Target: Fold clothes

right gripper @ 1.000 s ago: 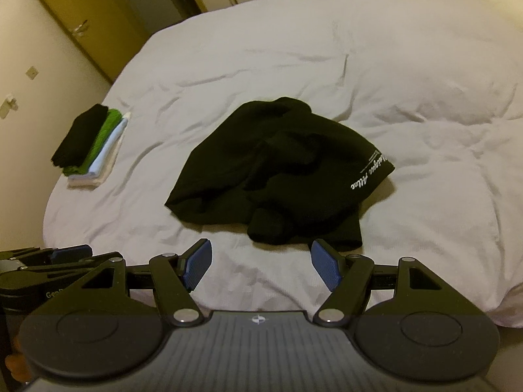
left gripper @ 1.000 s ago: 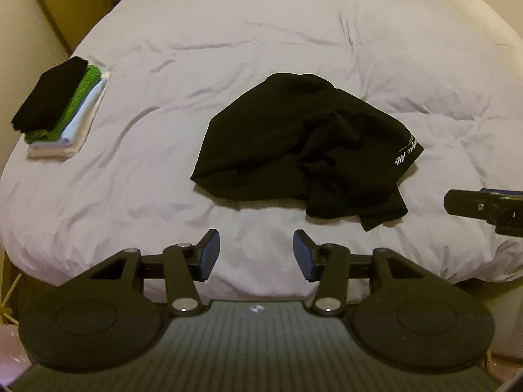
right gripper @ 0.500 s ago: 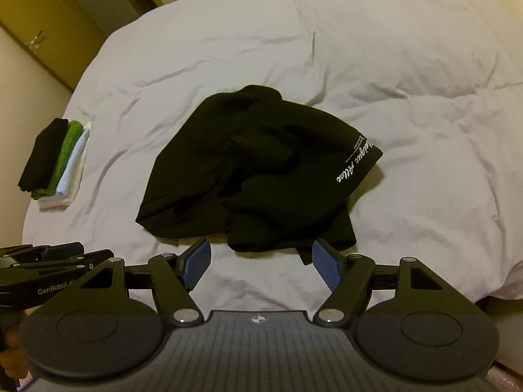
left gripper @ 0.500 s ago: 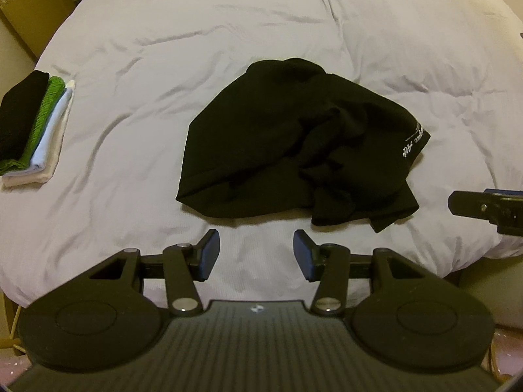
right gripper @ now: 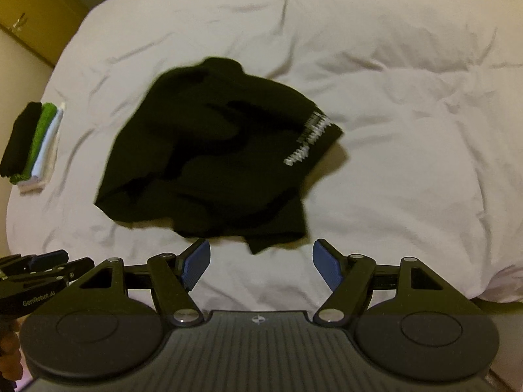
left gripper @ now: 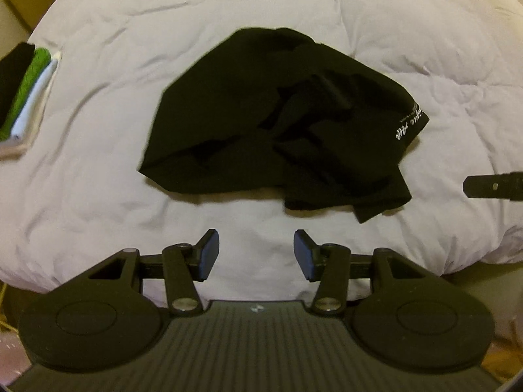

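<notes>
On the duvet [left gripper: 98, 196], crumpled black garment [left gripper: 278, 124]

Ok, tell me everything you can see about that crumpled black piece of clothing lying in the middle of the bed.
The crumpled black garment is a soft, matte cloth, bunched into overlapping folds rather than laid flat. White script lettering runs along its right-hand edge, too small to read. A loose flap sticks out at its near right corner. It lies mid-bed on the wrinkled white duvet, which is all that touches it. The left gripper and right gripper are both open, short of its near edge. It lies apart from the folded stack of clothes.
</notes>
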The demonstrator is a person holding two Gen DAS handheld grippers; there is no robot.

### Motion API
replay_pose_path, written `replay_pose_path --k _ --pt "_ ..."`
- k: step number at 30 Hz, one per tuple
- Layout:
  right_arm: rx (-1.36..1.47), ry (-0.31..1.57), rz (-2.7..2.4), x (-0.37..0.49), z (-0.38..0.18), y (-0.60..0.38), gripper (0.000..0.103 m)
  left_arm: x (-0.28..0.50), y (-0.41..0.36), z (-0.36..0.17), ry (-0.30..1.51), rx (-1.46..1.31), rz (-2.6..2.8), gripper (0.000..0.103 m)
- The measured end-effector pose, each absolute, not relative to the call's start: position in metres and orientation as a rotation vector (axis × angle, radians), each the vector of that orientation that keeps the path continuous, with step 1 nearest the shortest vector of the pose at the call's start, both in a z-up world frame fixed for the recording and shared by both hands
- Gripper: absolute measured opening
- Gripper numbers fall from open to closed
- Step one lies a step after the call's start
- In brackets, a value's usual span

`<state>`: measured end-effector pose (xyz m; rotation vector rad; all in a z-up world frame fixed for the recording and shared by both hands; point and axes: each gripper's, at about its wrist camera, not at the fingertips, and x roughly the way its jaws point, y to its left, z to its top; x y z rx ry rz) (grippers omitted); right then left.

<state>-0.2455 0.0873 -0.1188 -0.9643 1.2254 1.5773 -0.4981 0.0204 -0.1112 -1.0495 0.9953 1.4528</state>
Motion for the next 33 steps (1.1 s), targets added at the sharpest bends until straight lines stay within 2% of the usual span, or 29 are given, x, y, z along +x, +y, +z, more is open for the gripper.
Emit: replay_pose_path --k 6,11,13,18,20,28,29,30,31,32,33 --pt "-0.951 1.288 1.620 -0.190 -0.151 0.124 0.072 -0.441 0.022 -0.157 0.967 -1.074 1.490 0.051" --pt "-0.754 1.485 1.598 -0.145 -0.192 0.157 0.072 -0.418 0.031 -0.197 0.922 -1.085 1.573 0.053" --pt "-0.646 1.591 1.560 -0.128 -0.210 0.167 0.072 -0.419 0.036 -0.210 0.890 -1.110 1.608 0.062" --pt "-0.409 1.769 1.450 -0.108 -0.250 0.189 0.072 -0.422 0.050 -0.229 0.834 -1.091 1.668 0.077" --pt "-0.337 1.818 1.417 -0.105 -0.262 0.194 0.072 -0.419 0.056 -0.236 0.923 -0.920 1.508 0.082" --pt "-0.120 1.984 1.294 -0.101 -0.302 0.201 0.072 -0.412 0.073 -0.268 1.059 -0.752 1.486 0.086" --pt "-0.102 1.997 1.282 -0.100 -0.306 0.201 0.072 -0.414 0.075 -0.270 1.056 -0.755 1.481 0.084" --pt "-0.090 2.004 1.272 -0.099 -0.309 0.202 0.072 -0.415 0.077 -0.273 1.052 -0.757 1.475 0.076" --pt "-0.079 2.009 1.263 -0.099 -0.313 0.204 0.072 -0.418 0.079 -0.273 1.038 -0.767 1.467 0.047" --pt "-0.075 2.004 1.261 -0.099 -0.315 0.205 0.072 -0.421 0.080 -0.273 1.018 -0.781 1.457 0.029" --pt "-0.074 1.997 1.259 -0.100 -0.316 0.207 0.072 -0.426 0.081 -0.270 0.992 -0.803 1.433 0.016"
